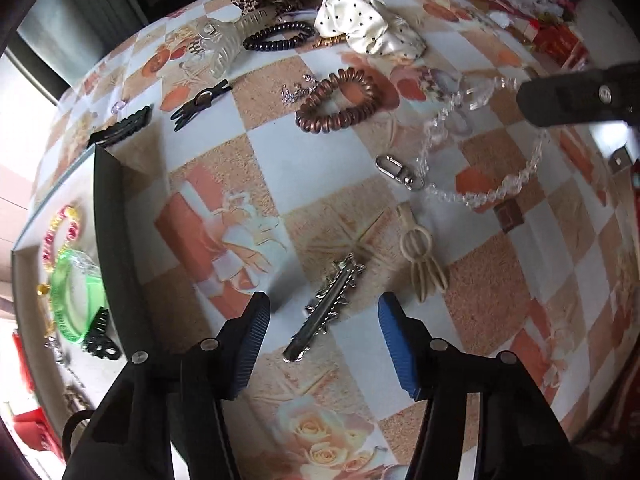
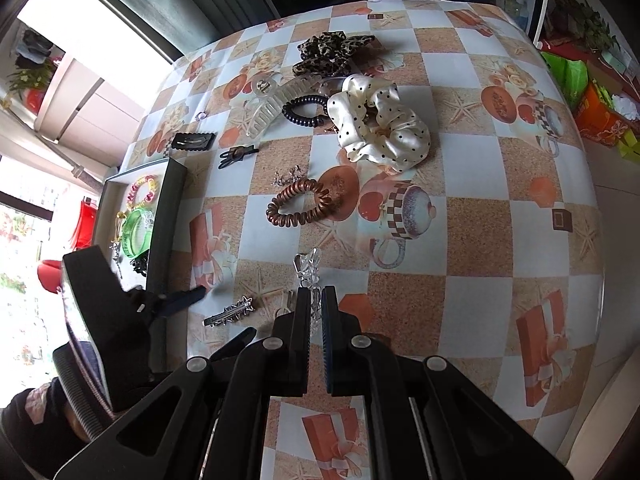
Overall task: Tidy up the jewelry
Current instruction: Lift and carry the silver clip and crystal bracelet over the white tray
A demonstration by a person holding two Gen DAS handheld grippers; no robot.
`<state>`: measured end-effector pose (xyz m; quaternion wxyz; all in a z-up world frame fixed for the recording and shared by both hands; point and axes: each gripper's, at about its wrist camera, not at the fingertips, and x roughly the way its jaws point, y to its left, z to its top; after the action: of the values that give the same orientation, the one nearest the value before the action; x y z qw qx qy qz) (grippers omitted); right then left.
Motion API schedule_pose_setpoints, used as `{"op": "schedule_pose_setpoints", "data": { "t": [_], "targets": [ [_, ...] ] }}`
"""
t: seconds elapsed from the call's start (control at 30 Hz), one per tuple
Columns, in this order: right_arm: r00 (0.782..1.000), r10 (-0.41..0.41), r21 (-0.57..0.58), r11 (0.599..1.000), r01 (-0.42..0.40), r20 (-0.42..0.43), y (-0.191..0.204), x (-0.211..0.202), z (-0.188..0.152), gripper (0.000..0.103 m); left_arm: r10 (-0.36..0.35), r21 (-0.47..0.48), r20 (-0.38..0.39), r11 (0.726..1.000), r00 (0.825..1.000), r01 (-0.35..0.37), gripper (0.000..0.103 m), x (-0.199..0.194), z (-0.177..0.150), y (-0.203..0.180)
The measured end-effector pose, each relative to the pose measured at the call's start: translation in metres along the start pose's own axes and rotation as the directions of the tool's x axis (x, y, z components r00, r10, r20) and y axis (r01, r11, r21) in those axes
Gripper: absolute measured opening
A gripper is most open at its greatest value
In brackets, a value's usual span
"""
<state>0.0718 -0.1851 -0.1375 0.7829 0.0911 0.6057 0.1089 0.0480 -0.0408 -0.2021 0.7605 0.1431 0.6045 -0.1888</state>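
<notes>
In the left wrist view my left gripper (image 1: 324,299) points down at the table, open, its fingers on either side of a silver star hair clip (image 1: 326,304) without touching it. The right wrist view shows the same clip (image 2: 230,313) between the left gripper's fingers (image 2: 188,298). My right gripper (image 2: 316,294) is shut on a clear bead chain (image 2: 308,268). Seen from the left wrist view, that chain (image 1: 500,194) trails from the right gripper (image 1: 560,98) down onto the cloth and ends near a silver clasp (image 1: 400,172).
A dark-walled tray (image 1: 110,216) at the left holds a green bangle (image 1: 72,296), a pink-yellow bracelet and a black claw clip. A copper coil tie (image 1: 336,100), a cream clip (image 1: 424,258), black clips, a clear claw clip (image 1: 228,44) and scrunchies (image 1: 368,24) lie on the checked tablecloth.
</notes>
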Motion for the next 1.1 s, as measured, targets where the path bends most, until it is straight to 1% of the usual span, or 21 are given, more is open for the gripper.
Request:
{"op": "schedule_pose_setpoints", "data": {
  "t": [0.03, 0.07, 0.1, 0.13, 0.2, 0.3, 0.4, 0.6, 0.8, 0.97, 1.1],
  "targets": [
    [1.0, 0.001, 0.001, 1.0, -0.001, 0.0, 0.0, -0.001, 0.0, 0.006, -0.015, -0.007, 0.002, 1.0, 1.0, 0.015, 0.052, 0.0, 0.0, 0.001],
    [1.0, 0.001, 0.001, 1.0, -0.001, 0.001, 0.0, -0.002, -0.001, 0.006, -0.017, -0.007, 0.005, 1.0, 1.0, 0.017, 0.041, -0.001, 0.0, 0.001],
    [1.0, 0.001, 0.002, 1.0, -0.001, 0.001, 0.001, -0.002, -0.001, 0.006, -0.024, -0.005, 0.01, 1.0, 1.0, 0.024, 0.027, -0.002, 0.001, 0.001],
    [1.0, 0.0, 0.003, 1.0, 0.0, 0.0, 0.001, -0.003, -0.001, 0.006, -0.03, -0.008, 0.011, 1.0, 0.999, 0.03, 0.025, -0.002, 0.001, 0.002],
    [1.0, -0.001, 0.007, 1.0, 0.001, -0.002, 0.001, -0.003, -0.002, 0.006, -0.054, -0.031, 0.013, 0.998, 0.998, 0.055, 0.025, -0.002, 0.001, 0.006],
    [1.0, -0.007, 0.015, 1.0, 0.007, -0.005, 0.0, -0.003, -0.005, 0.006, -0.088, -0.098, 0.022, 0.991, 0.996, 0.089, 0.025, -0.005, -0.002, 0.015],
    [1.0, -0.012, 0.023, 1.0, 0.012, -0.011, 0.0, -0.002, -0.007, 0.005, -0.095, -0.144, 0.037, 0.985, 0.995, 0.1, 0.025, -0.012, -0.005, 0.022],
    [1.0, -0.007, 0.024, 1.0, 0.007, -0.011, 0.004, -0.01, -0.01, 0.005, -0.096, -0.188, 0.095, 0.976, 0.991, 0.112, 0.025, -0.043, -0.013, 0.029],
    [1.0, 0.01, 0.018, 1.0, -0.01, -0.002, 0.017, -0.025, -0.011, 0.005, -0.079, -0.24, 0.154, 0.964, 0.985, 0.115, 0.025, -0.076, -0.018, 0.028],
    [1.0, 0.022, -0.011, 1.0, -0.022, 0.003, 0.037, -0.037, -0.01, 0.005, -0.049, -0.301, 0.191, 0.948, 0.98, 0.106, 0.025, -0.102, -0.026, 0.039],
    [0.999, 0.035, -0.049, 0.998, -0.034, 0.008, 0.06, -0.044, -0.007, 0.005, -0.022, -0.349, 0.213, 0.932, 0.977, 0.097, 0.025, -0.12, -0.04, 0.056]
  ]
}}
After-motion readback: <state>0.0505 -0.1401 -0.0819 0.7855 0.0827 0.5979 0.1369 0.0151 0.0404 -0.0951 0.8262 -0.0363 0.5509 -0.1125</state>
